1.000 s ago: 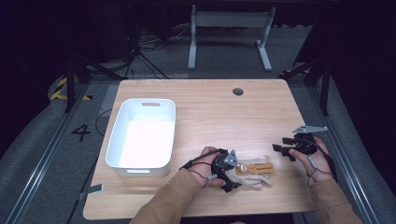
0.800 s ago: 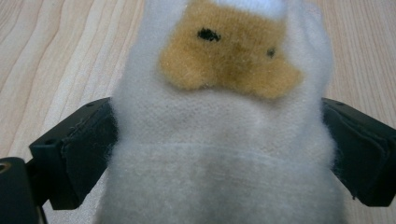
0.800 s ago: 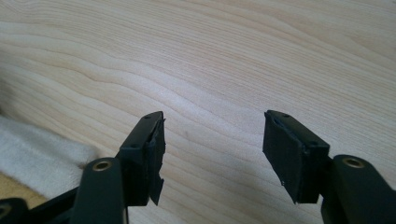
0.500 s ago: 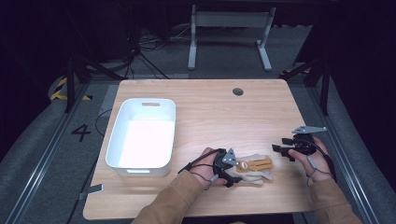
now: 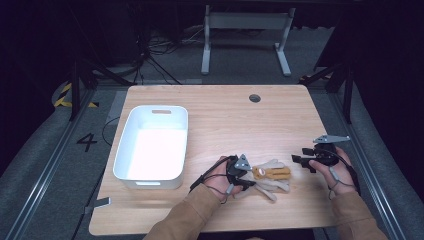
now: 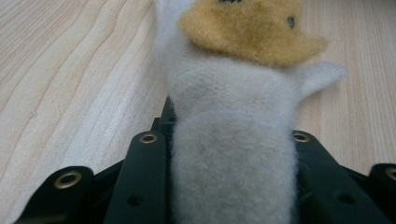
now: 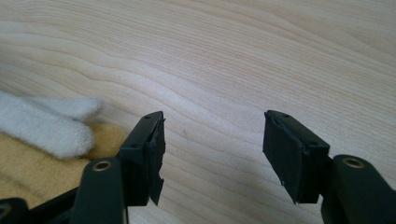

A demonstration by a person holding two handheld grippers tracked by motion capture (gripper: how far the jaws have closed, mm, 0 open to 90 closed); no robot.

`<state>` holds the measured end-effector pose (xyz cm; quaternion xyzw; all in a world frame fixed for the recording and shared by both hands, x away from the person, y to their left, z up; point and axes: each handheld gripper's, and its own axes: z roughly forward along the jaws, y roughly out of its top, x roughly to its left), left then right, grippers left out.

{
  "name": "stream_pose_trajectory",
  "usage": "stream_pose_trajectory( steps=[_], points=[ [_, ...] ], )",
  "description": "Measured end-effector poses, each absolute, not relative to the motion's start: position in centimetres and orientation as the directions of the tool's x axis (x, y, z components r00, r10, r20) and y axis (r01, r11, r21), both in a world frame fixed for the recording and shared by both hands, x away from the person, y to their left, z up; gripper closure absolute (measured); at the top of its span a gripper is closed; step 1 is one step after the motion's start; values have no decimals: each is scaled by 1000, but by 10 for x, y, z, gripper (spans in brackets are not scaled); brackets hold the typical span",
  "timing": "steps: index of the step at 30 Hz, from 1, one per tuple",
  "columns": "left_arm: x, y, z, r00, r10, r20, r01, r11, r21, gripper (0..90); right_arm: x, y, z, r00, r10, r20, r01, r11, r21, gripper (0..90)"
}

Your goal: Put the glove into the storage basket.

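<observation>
The left gripper (image 5: 246,176) has just been closing its jaws, which now clench the pale cuff of the plush glove (image 6: 233,154); the glove lies on the table (image 5: 225,115), right of the white bin (image 5: 125,165). That grip suggests lifting comes next; the right gripper (image 7: 212,149) hovers released nearby.

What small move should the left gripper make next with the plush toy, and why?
Probably lift it slightly to test the hold. The left gripper has just been closing and its jaws now press the plush toy, which lies on the table beside the white bin.
</observation>
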<state>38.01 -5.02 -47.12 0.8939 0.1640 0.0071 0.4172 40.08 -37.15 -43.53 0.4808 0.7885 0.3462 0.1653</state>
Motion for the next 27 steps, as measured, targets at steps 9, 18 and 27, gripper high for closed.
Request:
stream_pose_trajectory(
  steps=[9, 18, 27],
  points=[
    [381, -51, -471, 947, 298, -123, 286, -599, 748, 660, 401, -371, -437, -482, 874, 70, 647, 300, 701, 394],
    [374, -57, -471, 932, 350, -90, 294, -591, 751, 692, 402, -372, -437, -477, 876, 72, 648, 295, 702, 394],
    [376, -57, -467, 923, 364, -122, 327, -577, 749, 706, 402, -376, -436, -473, 878, 72, 644, 289, 709, 394]
  ],
)
